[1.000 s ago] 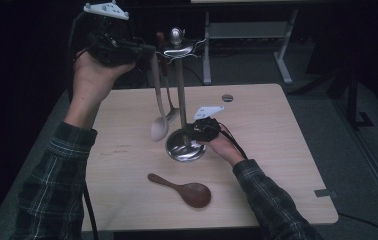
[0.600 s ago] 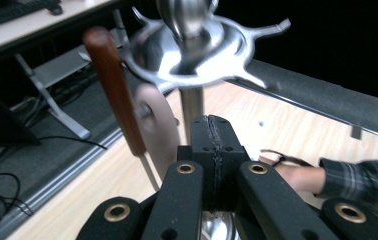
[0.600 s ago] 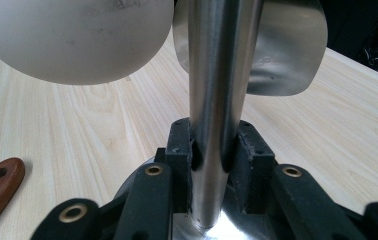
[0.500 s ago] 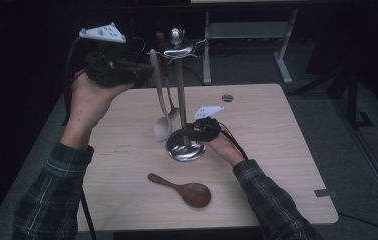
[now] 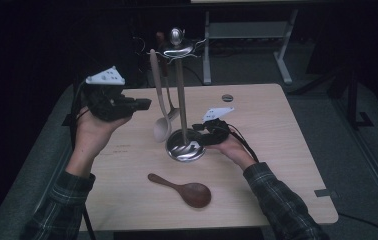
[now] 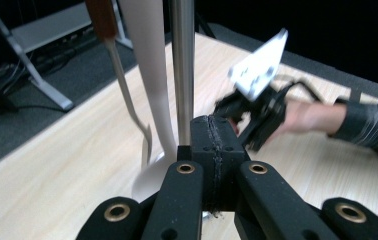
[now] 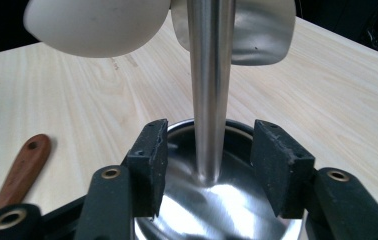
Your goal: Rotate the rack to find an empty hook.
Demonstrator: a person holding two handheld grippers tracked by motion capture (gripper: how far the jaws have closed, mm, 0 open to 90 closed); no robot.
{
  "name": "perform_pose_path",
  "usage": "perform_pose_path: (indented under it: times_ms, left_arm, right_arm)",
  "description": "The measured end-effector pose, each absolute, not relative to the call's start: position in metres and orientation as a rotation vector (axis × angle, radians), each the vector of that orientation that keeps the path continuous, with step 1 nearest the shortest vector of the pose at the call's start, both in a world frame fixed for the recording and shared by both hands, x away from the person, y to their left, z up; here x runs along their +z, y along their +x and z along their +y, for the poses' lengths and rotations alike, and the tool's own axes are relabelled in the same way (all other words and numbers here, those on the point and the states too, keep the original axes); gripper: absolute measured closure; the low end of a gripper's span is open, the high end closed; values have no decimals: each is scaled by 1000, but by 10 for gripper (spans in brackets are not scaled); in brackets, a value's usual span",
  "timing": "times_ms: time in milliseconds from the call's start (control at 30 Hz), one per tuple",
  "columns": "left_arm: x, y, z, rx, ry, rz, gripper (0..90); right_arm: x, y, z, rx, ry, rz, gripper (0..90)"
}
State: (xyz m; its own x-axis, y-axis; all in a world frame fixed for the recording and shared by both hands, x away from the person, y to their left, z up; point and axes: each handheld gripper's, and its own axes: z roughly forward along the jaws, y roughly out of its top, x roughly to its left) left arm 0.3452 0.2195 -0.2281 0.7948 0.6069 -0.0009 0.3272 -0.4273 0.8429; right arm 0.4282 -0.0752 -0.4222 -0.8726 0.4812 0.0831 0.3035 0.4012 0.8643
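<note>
**Tongs at the utensil stand**

The steel utensil stand (image 5: 182,100) stands upright on the tabletop (image 5: 287,130), its round base (image 5: 184,149) near the middle; a pale spoon (image 5: 160,107) and a metal utensil with a brown handle (image 6: 122,85) hang from its top hooks; the left tongs (image 5: 139,105), held above the tabletop just left of the spoon, are fully closed and empty; the right tongs (image 7: 209,165) sit low at the base, their pads on either side of the pole without touching it, having just been opening; a dark wooden spoon (image 5: 184,189) lies flat nearer the person.
</note>
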Motion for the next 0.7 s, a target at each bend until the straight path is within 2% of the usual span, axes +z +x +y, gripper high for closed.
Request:
perform_pose_path:
  times_ms: [67,233,433,500,700]
  left_arm:
    - [-240,341,223,381,2057,703,899]
    - [-269,330,232,377,2076,720,899]
    - [-303,321,239,338,2080,750,899]
    - [-314,318,240,322,2089,755,899]
    - [-347,314,241,284,2103,775,899]
  right_arm:
    - [-420,425,-81,1481,714,2472,504]
    - [-418,413,-95,1468,717,2498,601]
    - [-417,395,-110,1432,734,2531,842]
    - [-417,390,-114,1435,731,2533,892]
    - [-415,369,-127,1438,739,2535,900]
